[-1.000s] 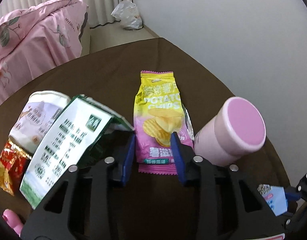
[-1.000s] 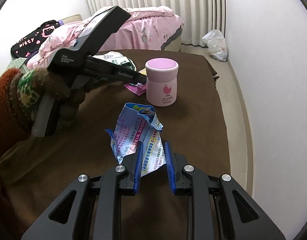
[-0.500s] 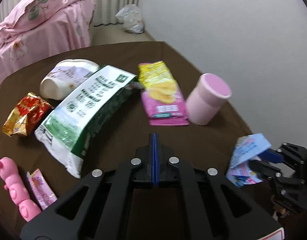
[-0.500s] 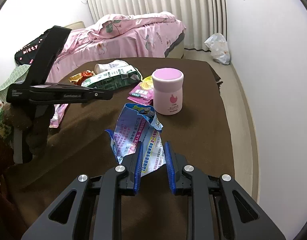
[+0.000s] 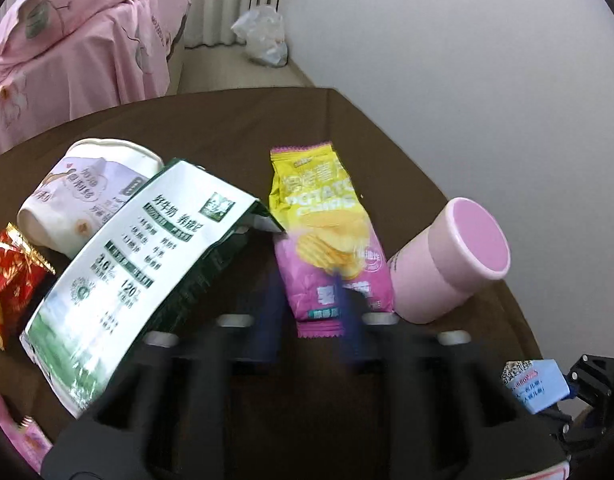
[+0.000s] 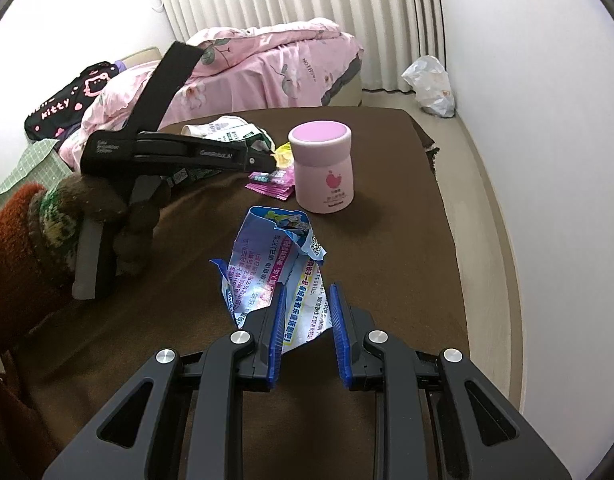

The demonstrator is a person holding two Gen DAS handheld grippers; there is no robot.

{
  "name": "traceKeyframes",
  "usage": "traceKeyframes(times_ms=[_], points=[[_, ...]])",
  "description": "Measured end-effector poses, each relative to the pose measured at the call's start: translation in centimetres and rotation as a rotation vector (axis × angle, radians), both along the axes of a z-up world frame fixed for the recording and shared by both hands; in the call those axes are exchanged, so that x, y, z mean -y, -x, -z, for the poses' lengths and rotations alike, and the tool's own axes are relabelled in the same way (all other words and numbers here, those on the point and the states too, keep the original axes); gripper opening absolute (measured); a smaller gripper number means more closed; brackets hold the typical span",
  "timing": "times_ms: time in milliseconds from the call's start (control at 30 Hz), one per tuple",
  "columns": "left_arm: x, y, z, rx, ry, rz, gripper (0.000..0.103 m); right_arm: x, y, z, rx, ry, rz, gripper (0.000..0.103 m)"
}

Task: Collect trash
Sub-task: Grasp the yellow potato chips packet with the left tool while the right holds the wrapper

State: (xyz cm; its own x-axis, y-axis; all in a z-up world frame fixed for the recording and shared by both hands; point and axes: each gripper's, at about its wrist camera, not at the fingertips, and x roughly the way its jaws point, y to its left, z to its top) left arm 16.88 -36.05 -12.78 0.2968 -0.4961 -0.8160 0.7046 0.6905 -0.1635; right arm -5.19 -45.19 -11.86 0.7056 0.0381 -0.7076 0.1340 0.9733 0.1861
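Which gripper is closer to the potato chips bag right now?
Left. The left gripper has its open fingers at the potato chips bag's near end; the right gripper is apart, holding the blue wrapper.

Blurred parted tongs [image 5: 309, 312] over chip packet [image 5: 327, 232]

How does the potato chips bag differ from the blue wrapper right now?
The potato chips bag is yellow and pink, smooth and whole; the blue wrapper is blue and white, torn open and crumpled. The chips bag lies flat on the brown table beside the pink container, ungripped, with the left gripper open over its near end; the wrapper stands pinched in the right gripper. Both are snack packaging.
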Motion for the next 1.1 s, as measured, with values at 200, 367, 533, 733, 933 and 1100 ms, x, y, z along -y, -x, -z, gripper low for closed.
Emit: traceKeyframes(times_ms=[200,367,533,733,933,1100], points=[[-1.3,0.1,-1.5,0.021,0.034,-0.031,0.000,0.1,0.1,0.0,0.015,-0.011,0.007,0.022],[-2.3,0.9,-3.0,0.038,0.062,-0.008,0.000,-0.2,0.2,-0.2,0.027,-0.016,-0.001,0.022],[-0.4,-0.1,-3.5,0.022,0.119,0.110,0.059,-0.4,0.3,-0.3,0.034,-0.014,-0.005,0.022],[2.7,-1.9,-0.9,0.029,-0.023,0.169,0.060,0.5,0.8,-0.3,0.036,-0.005,0.010,0.022],[5.4,-4.4,-0.3,-0.029,-0.032,0.183,0.060,0.6,0.5,0.0,0.030,-0.002,0.017,0.022],[7.7,-4.6,0.4,0.016,-0.127,0.201,0.060,-0.1,0.3,0.2,0.022,0.008,-0.001,0.022]])
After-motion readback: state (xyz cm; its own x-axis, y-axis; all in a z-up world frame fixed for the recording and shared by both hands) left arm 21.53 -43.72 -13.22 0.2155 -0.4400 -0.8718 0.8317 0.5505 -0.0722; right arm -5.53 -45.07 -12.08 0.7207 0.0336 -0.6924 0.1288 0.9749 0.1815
